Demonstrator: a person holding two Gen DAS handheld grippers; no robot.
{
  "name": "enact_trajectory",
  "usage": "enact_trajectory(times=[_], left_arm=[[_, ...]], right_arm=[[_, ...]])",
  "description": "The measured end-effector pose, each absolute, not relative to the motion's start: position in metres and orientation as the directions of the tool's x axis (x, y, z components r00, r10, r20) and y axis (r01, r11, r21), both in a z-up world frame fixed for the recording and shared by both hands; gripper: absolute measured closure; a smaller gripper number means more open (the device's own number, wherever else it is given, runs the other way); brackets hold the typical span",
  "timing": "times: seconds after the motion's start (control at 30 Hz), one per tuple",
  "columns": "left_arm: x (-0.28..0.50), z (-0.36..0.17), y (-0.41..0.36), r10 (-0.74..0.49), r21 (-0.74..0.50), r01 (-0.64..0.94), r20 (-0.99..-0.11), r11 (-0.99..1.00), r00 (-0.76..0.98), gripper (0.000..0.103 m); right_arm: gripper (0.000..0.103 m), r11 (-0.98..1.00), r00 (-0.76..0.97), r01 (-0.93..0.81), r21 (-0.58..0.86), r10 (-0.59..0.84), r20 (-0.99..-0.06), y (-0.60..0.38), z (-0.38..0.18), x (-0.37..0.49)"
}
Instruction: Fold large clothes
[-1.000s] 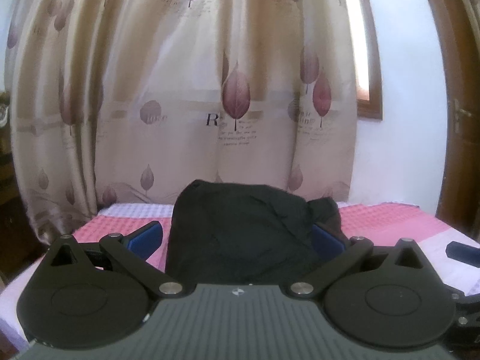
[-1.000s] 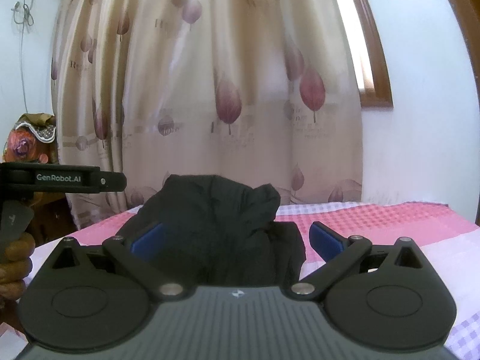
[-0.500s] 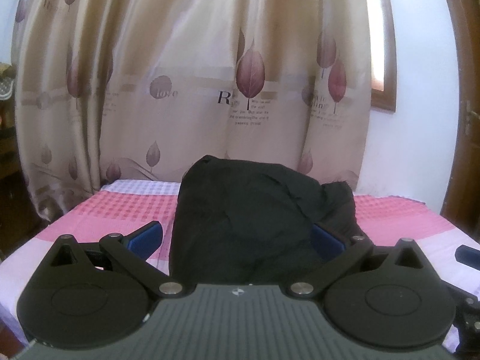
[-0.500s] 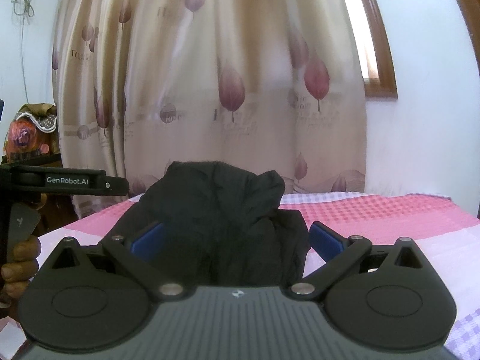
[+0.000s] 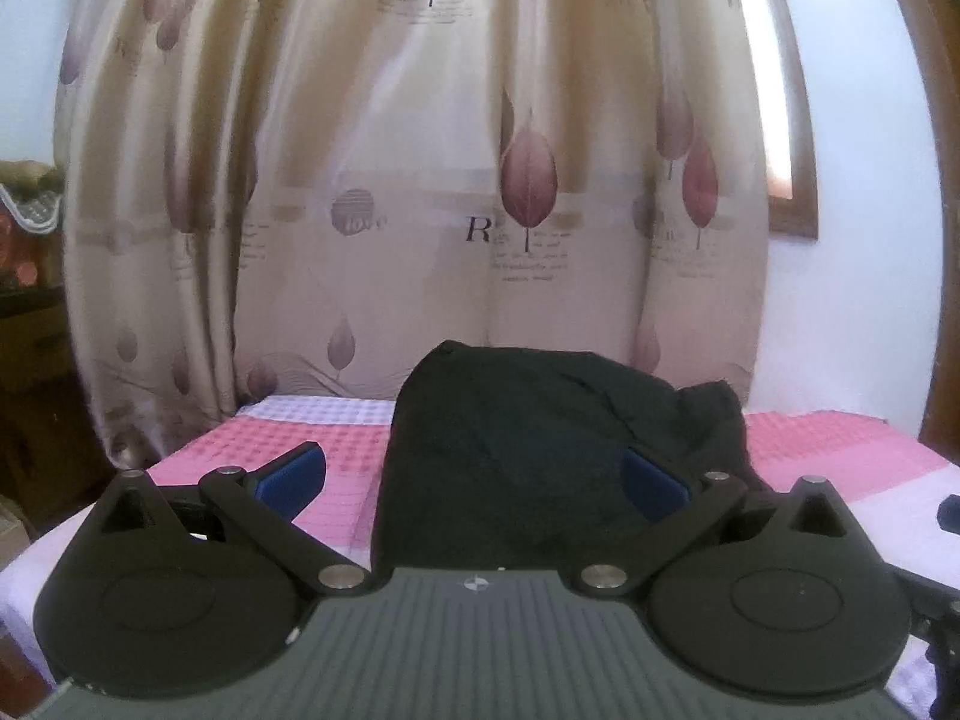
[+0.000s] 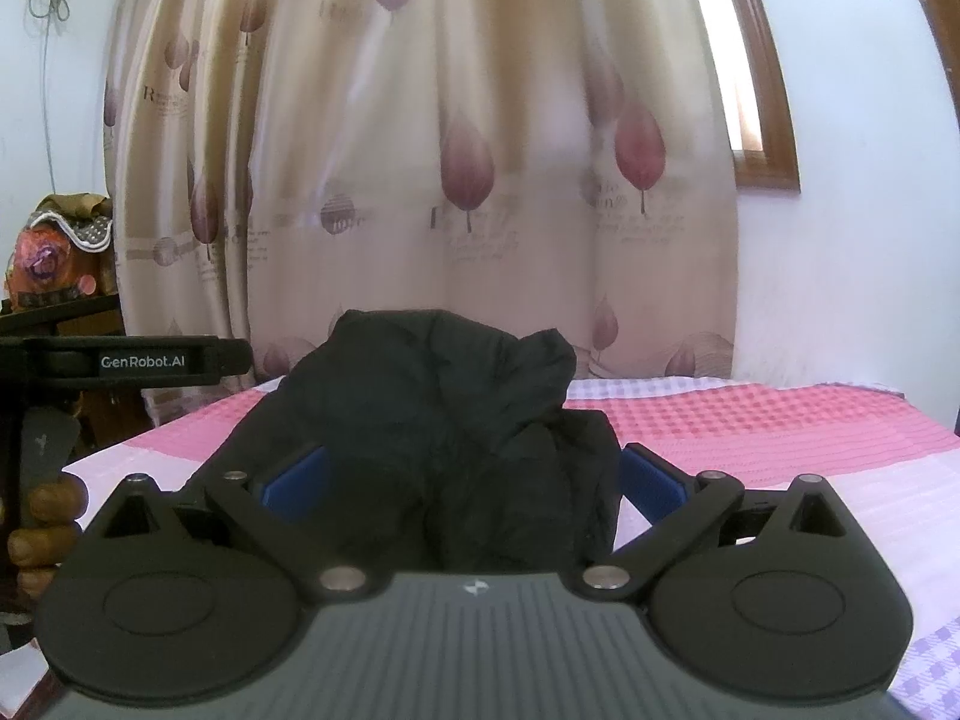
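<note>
Since a second ago both views have tilted slightly, with more curtain [image 5: 420,180] above the garment [image 5: 510,450]; the tools' spread is unchanged. The left tool [image 5: 474,480] is wide open, holding nothing, the black garment heaped on the bed [image 5: 300,438] ahead between its fingers. The right tool [image 6: 474,480] is equally open and empty, the garment bunched ahead. Only its view shows the left tool's handle and hand [image 6: 42,528], far left.

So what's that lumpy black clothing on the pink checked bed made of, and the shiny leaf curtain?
The crumpled black garment looks like thin matte woven fabric: it creases softly and gives no shine. The beige leaf-print curtain looks satiny, maybe polyester, since its folds catch glossy streaks. The pink checked bedcover seems waffle-textured cotton, going by its small raised squares.
</note>
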State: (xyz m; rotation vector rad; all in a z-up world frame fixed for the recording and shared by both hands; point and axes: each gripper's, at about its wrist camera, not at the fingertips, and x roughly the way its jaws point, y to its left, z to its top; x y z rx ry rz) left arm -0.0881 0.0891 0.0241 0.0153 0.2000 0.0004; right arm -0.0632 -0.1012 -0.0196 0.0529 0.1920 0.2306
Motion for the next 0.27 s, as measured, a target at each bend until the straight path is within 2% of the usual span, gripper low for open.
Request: enact_trajectory(times=[0.1,0.27], left_arm=[[-0.0887,0.0242,0.0882,-0.001,0.018,0.004,-0.186,1.0,0.983,0.0],[-0.0862,0.0249,0.088,-0.017,0.005,0.018,-0.214,1.0,0.977,0.0]], right_arm=[[0.0,0.973,0.957,-0.22,0.067,0.229,-0.178,-0.0987,-0.0189,-0.0626],[0.0,0.976,0.961,-0.211,0.052,0.217,-0.17,-0.0971,-0.0169,-0.0618]])
